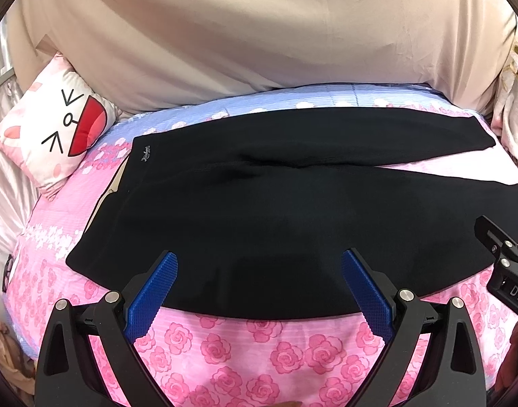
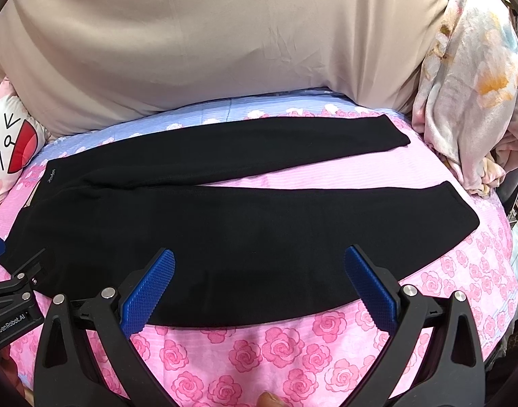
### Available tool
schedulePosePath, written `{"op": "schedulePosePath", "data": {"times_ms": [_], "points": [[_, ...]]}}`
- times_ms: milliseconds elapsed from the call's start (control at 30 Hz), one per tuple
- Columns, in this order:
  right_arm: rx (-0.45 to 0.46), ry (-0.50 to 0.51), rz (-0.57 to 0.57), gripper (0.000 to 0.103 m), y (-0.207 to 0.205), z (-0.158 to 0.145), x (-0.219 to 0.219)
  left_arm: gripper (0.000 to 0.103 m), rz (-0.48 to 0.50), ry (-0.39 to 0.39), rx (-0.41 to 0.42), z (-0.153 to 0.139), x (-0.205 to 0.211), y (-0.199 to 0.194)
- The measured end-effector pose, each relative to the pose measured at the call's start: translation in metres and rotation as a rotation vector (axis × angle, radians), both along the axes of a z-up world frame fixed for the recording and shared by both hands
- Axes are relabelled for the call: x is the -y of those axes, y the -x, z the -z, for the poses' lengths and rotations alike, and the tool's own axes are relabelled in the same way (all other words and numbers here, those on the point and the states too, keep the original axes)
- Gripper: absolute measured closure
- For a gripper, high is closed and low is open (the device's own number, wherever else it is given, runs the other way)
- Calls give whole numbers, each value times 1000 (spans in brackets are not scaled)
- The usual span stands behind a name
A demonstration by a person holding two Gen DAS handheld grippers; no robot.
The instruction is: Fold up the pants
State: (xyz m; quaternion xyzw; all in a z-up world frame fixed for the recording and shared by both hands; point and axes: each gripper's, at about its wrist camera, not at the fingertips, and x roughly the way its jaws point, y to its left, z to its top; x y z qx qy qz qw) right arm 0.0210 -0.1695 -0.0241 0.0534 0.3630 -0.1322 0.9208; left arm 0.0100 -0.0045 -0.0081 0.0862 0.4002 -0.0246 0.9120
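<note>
Black pants [image 1: 259,210] lie flat on a pink rose-print bed cover [image 1: 245,349], waistband at the left, two legs spread to the right. They also show in the right wrist view [image 2: 245,230]. My left gripper [image 1: 259,261] is open and empty, its blue pads over the near edge of the waist end. My right gripper [image 2: 259,257] is open and empty over the near edge of the near leg. Each gripper shows at the edge of the other's view: the right one [image 1: 506,264], the left one [image 2: 11,291].
A cartoon-face pillow [image 1: 62,125] lies at the back left. A beige sheet [image 1: 259,34] hangs behind the bed. A bundled floral blanket [image 2: 472,84] sits at the right. The pink cover [image 2: 259,356] stretches in front of the pants.
</note>
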Motion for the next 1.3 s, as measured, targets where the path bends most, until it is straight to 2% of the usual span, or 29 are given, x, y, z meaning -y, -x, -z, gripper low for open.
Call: {"op": "schedulePosePath", "data": {"times_ms": [133,267,367,433,467,533,567,667,767,900,1000,1100,1133,1167,1200,1267,1300], "points": [[3,48,13,5,-7,0,13,8,-2,16,-7,0,-16,-14],[50,100,12,5,-22,-16,56,7,-56,38,30,-18,-58,-58],[75,145,-12,5,-61,-28,118,7,-120,23,36,-26,-101,-127],[54,168,-6,5,-99,-24,173,7,-189,-6,-34,-15,-137,-193],[36,163,-6,5,-117,-21,201,7,-206,-19,-56,-10,-150,-214],[0,132,4,5,-150,-14,251,10,-315,-77,-98,3,-179,-260],[-33,109,6,5,-167,-9,275,9,-305,-79,-116,8,-187,-277],[-91,113,41,5,-211,1,331,9,-318,-67,-157,21,-207,-308],[-123,56,29,5,-241,10,368,7,-325,3,-219,37,-227,-336],[-200,66,-3,5,-274,29,391,7,-293,84,-285,57,-238,-357],[-243,70,4,5,-292,44,404,7,-312,83,-301,69,-243,-367],[-258,40,-28,5,-300,55,406,7,-287,160,-320,76,-248,-371],[-258,29,-44,10,-301,58,405,7,-282,173,-324,77,-249,-372],[-258,13,-71,24,-302,62,402,7,-276,185,-326,78,-249,-371],[-246,9,-83,27,-302,62,400,7,-266,195,-330,80,-249,-373],[-221,-8,-101,42,-300,61,397,6,-251,194,-330,81,-249,-375],[-213,-16,-102,45,-298,60,397,6,-239,185,-333,81,-247,-377]]}}
